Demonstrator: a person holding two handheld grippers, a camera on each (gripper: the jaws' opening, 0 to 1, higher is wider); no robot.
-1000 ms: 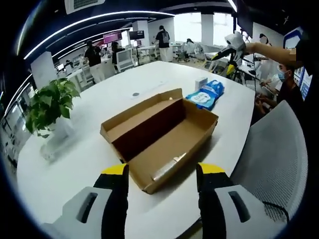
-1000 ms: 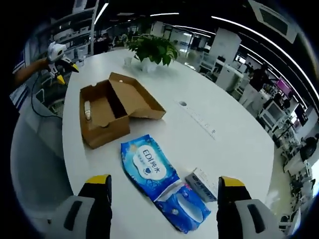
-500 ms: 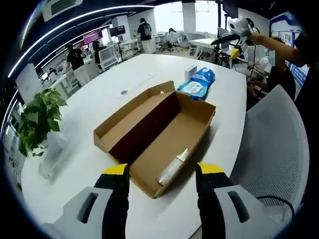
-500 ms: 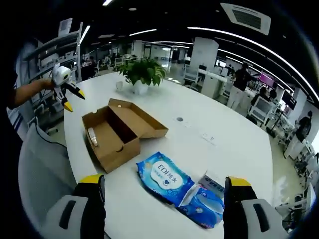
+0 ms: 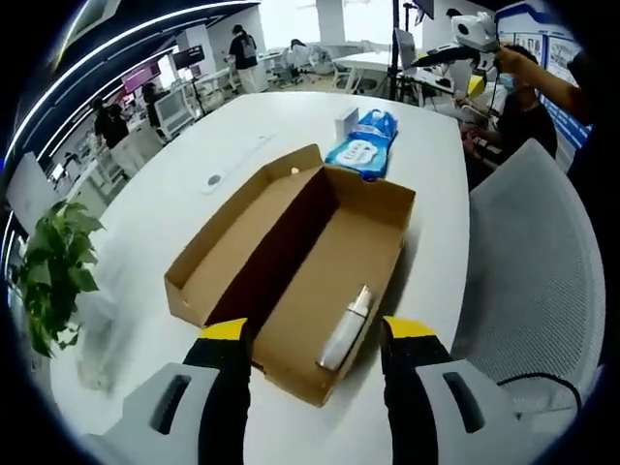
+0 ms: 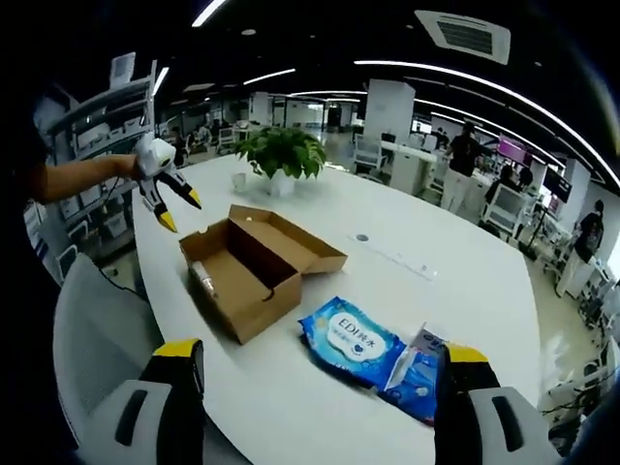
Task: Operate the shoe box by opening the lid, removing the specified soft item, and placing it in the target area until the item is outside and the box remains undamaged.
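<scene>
The cardboard shoe box (image 5: 291, 254) lies open on the white table (image 5: 184, 208), its lid folded flat to one side. A small pale bottle (image 5: 347, 327) lies in the box near its close end. My left gripper (image 5: 318, 333) hovers open above that end, jaws wide apart. The blue wipes pack (image 5: 360, 151) rests on the table beyond the box. In the right gripper view, the box (image 6: 260, 273) sits ahead, the wipes pack (image 6: 347, 334) lies closer, and my right gripper (image 6: 322, 355) is open above the table. The left gripper (image 6: 163, 190) hangs just over the box's far end.
A second blue pack (image 6: 417, 374) and a small white carton (image 5: 346, 118) lie by the wipes. A potted plant (image 6: 281, 150) stands past the box. A grey mesh chair (image 5: 528, 262) is at the table edge. People and desks fill the background.
My left gripper has moved in over the box and tipped down, so the bottle inside is closer. The right gripper's camera has shifted a little; box and packs stay put.
</scene>
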